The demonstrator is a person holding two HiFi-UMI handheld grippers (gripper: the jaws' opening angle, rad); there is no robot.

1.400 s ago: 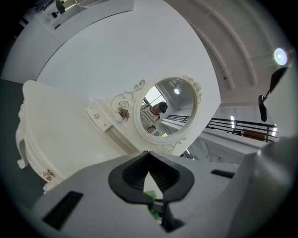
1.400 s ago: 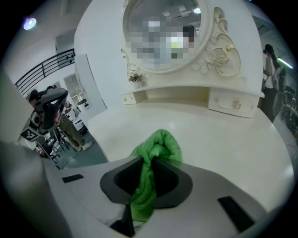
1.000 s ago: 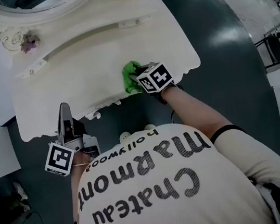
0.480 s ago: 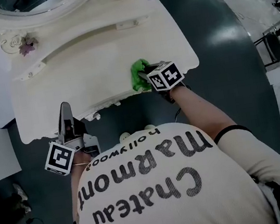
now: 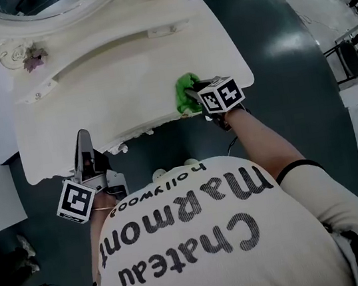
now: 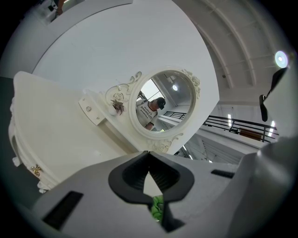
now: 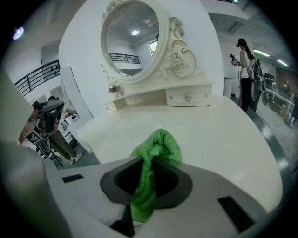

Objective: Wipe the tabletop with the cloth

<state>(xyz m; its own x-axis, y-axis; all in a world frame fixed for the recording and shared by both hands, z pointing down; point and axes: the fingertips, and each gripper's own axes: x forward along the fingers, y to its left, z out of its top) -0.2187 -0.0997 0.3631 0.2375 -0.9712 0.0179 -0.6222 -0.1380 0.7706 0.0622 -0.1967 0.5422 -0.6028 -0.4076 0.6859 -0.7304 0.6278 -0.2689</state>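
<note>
1 green terry cloth point(image 5: 186, 89) | 1 cream carved dressing table point(image 5: 122, 80) | 1 oval white-framed mirror point(image 7: 132, 39) | 2 grey handheld grippers with marker cubes: left gripper point(image 5: 82, 139), right gripper point(image 5: 193, 93) | 1 dull purple flower sprig point(image 5: 35, 57)

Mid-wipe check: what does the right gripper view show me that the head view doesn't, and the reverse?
Right gripper view only: the right gripper with its jaws shut on the green cloth, a knobbed drawer under the mirror, and a person standing beyond the table. Head view only: the left gripper, near the table's front-left edge. Both: the green cloth and the white tabletop.
</note>
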